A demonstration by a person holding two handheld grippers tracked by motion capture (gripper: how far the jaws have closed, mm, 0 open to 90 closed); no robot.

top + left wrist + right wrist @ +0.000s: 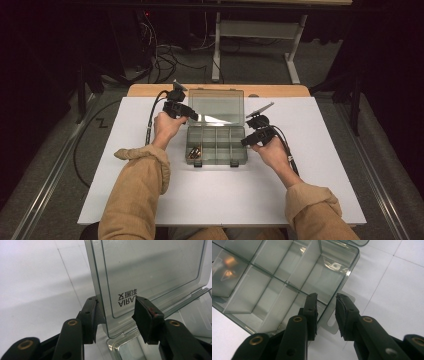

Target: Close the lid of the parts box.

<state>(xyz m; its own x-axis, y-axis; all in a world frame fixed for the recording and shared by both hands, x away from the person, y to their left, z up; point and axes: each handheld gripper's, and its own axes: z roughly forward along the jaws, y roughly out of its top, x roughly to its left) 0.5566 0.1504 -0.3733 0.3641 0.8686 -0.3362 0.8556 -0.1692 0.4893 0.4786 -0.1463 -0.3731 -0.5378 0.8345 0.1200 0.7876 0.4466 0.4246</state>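
Here, in the middle of the high view, a clear plastic organizer box [216,145] sits on the white table [310,190] with its lid [216,106] swung up and back. The left gripper [186,114] is at the lid's left edge, just above centre-left of the frame. In the left gripper view its jaws stand apart on either side of the lid's edge [100,302]: one pad lies against the outer face at lower centre-left, the other sits a little off the inner face beside the printed lettering, so it is spread rather than clamped. The right gripper [252,141] is at the box's right wall, right of centre. In the right gripper view its jaws straddle that wall [329,307] near the small tab [334,323], parted, with a gap on each side. Some small brownish items [194,152] lie in the box's lower-left compartment.
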